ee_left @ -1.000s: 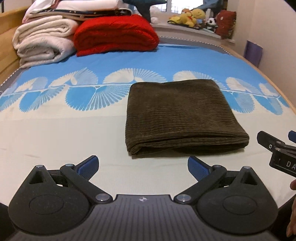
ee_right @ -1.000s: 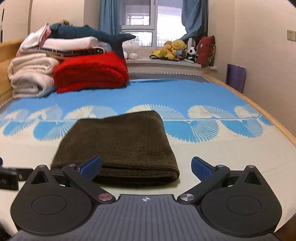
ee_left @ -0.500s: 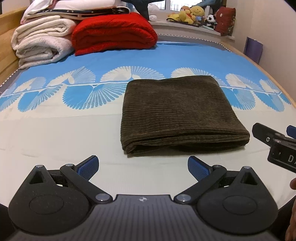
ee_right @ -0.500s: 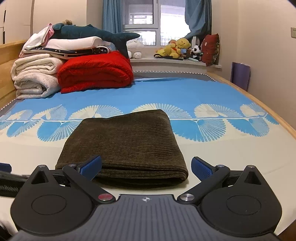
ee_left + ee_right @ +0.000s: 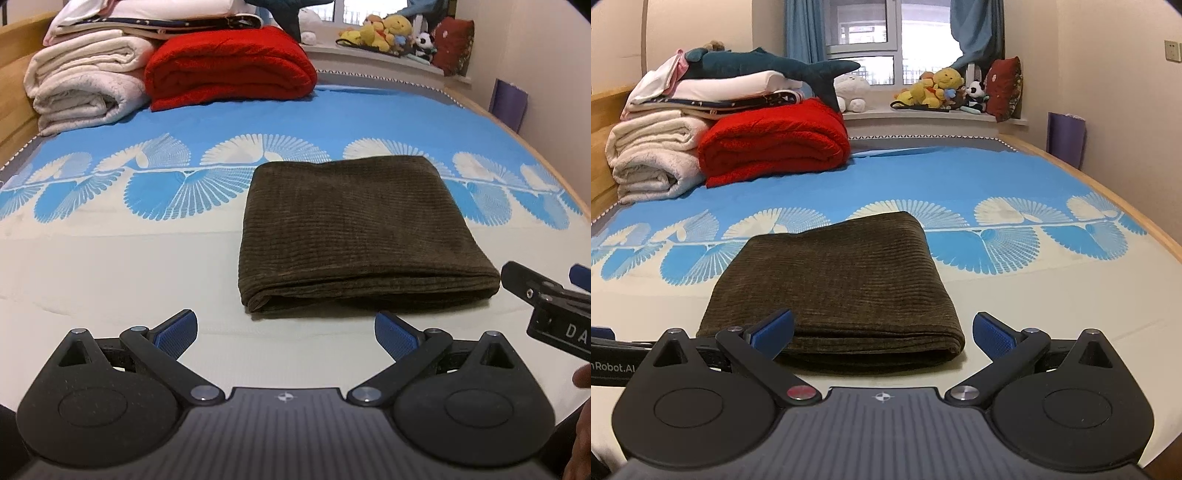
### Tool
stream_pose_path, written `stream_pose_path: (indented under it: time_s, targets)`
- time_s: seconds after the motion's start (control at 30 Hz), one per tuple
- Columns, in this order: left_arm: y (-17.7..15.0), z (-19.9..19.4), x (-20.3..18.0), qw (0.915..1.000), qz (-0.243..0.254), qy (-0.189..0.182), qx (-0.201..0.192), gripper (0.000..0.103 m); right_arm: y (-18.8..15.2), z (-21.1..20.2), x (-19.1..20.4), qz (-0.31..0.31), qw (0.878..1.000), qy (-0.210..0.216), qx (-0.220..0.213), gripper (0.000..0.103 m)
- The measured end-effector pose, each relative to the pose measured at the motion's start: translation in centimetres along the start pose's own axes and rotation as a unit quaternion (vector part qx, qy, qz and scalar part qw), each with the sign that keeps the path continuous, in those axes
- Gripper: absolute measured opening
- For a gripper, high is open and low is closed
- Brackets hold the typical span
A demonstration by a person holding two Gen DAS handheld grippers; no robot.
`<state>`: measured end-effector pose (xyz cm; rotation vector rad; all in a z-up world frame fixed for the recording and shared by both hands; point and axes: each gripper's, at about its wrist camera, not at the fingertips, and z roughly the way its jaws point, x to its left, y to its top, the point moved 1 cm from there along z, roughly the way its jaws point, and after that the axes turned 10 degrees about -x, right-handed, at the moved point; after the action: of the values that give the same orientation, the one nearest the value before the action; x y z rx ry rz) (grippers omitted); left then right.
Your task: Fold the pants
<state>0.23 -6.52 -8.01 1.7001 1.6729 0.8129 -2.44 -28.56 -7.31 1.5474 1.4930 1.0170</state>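
Setting: bedroom, with a bed sheet (image 5: 110, 266) printed blue with white fans at the far half and plain cream at the near half.
Landmark: folded pants (image 5: 354, 236), a dark brown ribbed rectangle lying flat where the fan border meets the cream.
Behind the pants: red blanket (image 5: 229, 66) and white quilts (image 5: 85, 81), stacked well apart from them.
Left gripper (image 5: 284, 328): blue pads spread wide, holding nothing, just short of the pants' near edge and toward their left corner.
Right gripper (image 5: 882, 330): likewise spread and empty, its left pad in front of the pants' near fold; whether it touches the cloth I cannot tell.
Progress: the pants look fully folded into a neat stack of layers.
Handling: probably soft, limp and fairly thick; the ribbed weave should grip well, not slip. Layers would likely slide apart if lifted by one edge.
Where to hold: both near corners, pinching through all layers at the rounded fold.
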Motion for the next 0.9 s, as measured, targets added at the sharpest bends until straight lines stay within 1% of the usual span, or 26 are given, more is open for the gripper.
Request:
stream_pose_path:
  time_s: [0.07, 0.23, 0.43, 0.7, 0.9]
  targets:
    - [0.10, 0.09, 0.06, 1.0000, -0.001, 0.001, -0.001, 0.102, 0.01, 0.24, 0.11, -0.004, 1.000, 0.000, 0.000, 0.102]
    - [0.10, -0.12, 0.18, 1.0000, -0.008, -0.004, -0.002, 0.102, 0.20, 0.21, 0.00, 0.011, 1.000, 0.003, 0.002, 0.102]
    - [0.02, -0.03, -0.01, 1.0000, -0.004, -0.003, -0.003, 0.102, 0.09, 0.13, 0.41, -0.008, 1.000, 0.009, -0.001, 0.102]
    - [-0.08, 0.04, -0.28, 1.0000, -0.001, -0.008, -0.001, 0.102, 0.09, 0.21, 0.19, -0.004, 1.000, 0.010, 0.001, 0.102]
    - [-0.15, 0.10, -0.15, 1.0000, -0.003, -0.005, 0.000, 0.102, 0.14, 0.21, 0.34, -0.002, 1.000, 0.008, 0.002, 0.102]
